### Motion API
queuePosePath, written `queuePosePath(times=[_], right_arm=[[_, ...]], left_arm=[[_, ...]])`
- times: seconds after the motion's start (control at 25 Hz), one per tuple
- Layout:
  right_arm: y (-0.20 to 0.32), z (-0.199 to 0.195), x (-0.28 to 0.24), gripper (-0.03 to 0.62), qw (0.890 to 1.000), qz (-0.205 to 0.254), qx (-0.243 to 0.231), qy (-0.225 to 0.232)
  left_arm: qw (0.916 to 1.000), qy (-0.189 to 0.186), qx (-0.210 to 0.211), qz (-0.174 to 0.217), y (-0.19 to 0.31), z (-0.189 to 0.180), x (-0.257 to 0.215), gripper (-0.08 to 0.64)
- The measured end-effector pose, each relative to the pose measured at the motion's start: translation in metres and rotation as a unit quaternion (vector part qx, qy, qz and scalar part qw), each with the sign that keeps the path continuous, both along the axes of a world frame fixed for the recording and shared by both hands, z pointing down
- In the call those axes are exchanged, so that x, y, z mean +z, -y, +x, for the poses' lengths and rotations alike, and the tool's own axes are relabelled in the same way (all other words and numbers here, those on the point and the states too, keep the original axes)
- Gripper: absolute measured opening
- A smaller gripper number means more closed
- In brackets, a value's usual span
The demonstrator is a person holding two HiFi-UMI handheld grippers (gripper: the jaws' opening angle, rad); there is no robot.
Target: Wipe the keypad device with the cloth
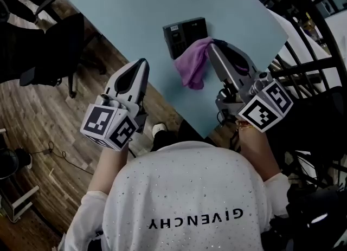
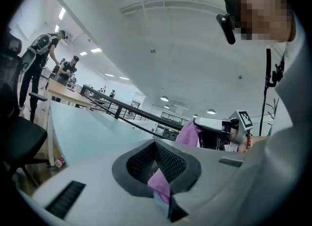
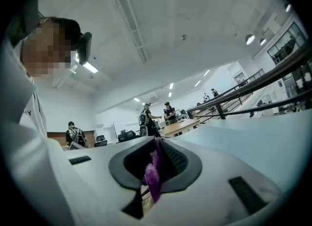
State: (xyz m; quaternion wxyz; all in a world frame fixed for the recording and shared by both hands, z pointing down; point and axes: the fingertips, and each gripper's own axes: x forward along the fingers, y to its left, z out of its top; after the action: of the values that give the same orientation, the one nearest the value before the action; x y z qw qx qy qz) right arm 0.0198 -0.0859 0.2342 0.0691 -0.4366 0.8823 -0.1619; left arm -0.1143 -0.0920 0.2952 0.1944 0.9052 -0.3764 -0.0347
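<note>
A black keypad device (image 1: 183,34) lies on the light blue table (image 1: 135,11). My right gripper (image 1: 211,44) is shut on a purple cloth (image 1: 193,64), which hangs from its tips at the device's near right corner and droops onto the table. In the right gripper view a fold of the cloth (image 3: 151,175) is pinched between the closed jaws. My left gripper (image 1: 143,63) hovers at the table's near edge, left of the cloth, jaws together with nothing held. From the left gripper view, the right gripper (image 2: 210,123) and the cloth (image 2: 187,133) are visible.
A black office chair (image 1: 51,46) stands on the wood floor left of the table. Black railing bars (image 1: 306,65) run along the right side. The table's near corner (image 1: 201,134) is close to the person's body. Other people stand at a far desk (image 3: 178,126).
</note>
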Motion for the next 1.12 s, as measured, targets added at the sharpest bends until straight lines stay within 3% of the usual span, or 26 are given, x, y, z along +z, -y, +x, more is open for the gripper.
queuePosePath(times=[0.16,0.4,0.76,1.12], right_arm=[[0.012,-0.004,-0.002,0.028,0.998,0.012,-0.064,0.008],[0.029,-0.002,0.024,0.029,0.993,0.020,-0.109,-0.030],[0.059,0.005,0.072,0.029,0.993,-0.014,-0.115,-0.024],[0.110,-0.014,0.130,0.031,0.989,-0.050,-0.106,-0.094]], left_arm=[[0.9991,-0.034,-0.025,0.007,0.006,0.014,-0.008,0.000],[0.9980,-0.041,-0.047,-0.009,0.020,0.038,0.004,0.001],[0.9975,-0.034,-0.047,-0.042,0.032,0.058,0.039,0.000],[0.9947,-0.018,-0.079,-0.063,0.034,0.045,0.058,0.000]])
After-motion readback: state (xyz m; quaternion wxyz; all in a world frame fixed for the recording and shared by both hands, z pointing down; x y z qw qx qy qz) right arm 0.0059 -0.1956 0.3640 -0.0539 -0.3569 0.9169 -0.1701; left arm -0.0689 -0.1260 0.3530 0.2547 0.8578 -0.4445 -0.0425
